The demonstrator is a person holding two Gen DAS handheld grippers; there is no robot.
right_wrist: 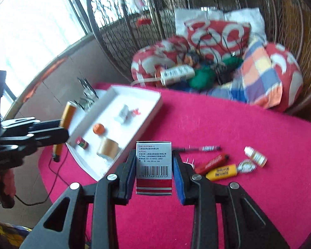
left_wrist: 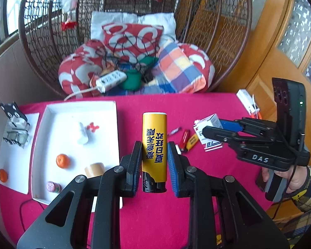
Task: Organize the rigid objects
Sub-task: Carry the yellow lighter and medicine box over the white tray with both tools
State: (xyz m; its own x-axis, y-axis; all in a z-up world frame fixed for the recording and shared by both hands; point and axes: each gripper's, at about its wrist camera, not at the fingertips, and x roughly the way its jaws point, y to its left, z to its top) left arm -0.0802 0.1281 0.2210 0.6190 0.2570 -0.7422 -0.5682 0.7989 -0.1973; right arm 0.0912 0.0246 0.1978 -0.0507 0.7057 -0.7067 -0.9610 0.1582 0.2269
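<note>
Left wrist view: at the bottom middle, the left claw (left_wrist: 154, 155) is clamped on a yellow lighter (left_wrist: 154, 143), which stands up between the blue pads, lifted off the pink counter (left_wrist: 207, 108). Left of it lies a white tray (left_wrist: 112, 108) holding an orange (left_wrist: 62, 160), a roll of tape (left_wrist: 94, 169) and a little jar (left_wrist: 52, 186). The tray's near corner hangs close to the counter's edge. At the right, the right claw (left_wrist: 209, 131) pinches a white box (left_wrist: 207, 124) above some small lighters (left_wrist: 187, 140). Open pink counter shows in the middle, behind the lighter. Farther back sits a wicker chair (left_wrist: 234, 41) full of cushions.

Right wrist view: the right claw (right_wrist: 154, 166) is shut tight on the white box (right_wrist: 154, 164), and bare counter stretches to the far right edge.
</note>
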